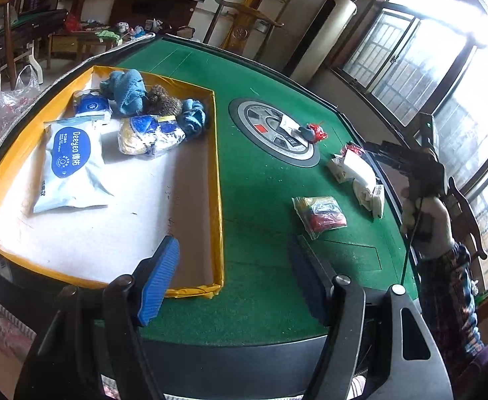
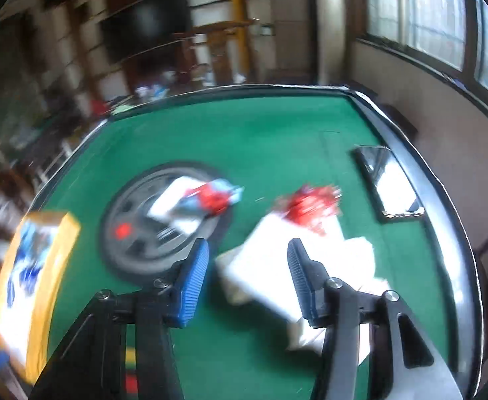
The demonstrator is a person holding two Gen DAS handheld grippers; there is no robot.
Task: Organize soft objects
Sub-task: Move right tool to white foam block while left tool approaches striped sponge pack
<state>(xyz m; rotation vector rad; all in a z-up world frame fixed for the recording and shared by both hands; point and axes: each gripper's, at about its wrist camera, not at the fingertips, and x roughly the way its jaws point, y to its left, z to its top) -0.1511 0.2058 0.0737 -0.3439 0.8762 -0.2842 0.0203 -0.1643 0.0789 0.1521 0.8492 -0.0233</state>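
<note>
A yellow-edged cardboard tray (image 1: 218, 180) lies on the green table and holds a white Deeyeo pack (image 1: 69, 170), blue towels (image 1: 127, 90), a brown knit item (image 1: 162, 100) and a bagged sponge pack (image 1: 149, 135). My left gripper (image 1: 234, 280) is open and empty above the tray's near corner. On the felt lie a clear bag with red contents (image 1: 320, 215), white tissue packs (image 1: 357, 170) and a red-and-blue item (image 1: 313, 131). My right gripper (image 2: 247, 283) is open just above the white tissue packs (image 2: 267, 260); the right wrist view is blurred. The right gripper also shows in the left wrist view (image 1: 397, 156).
A round grey hub (image 1: 273, 130) sits in the table's middle. A phone (image 2: 388, 183) lies near the right rim. The tray (image 2: 44, 266) sits at left in the right wrist view. A window and cluttered furniture surround the table.
</note>
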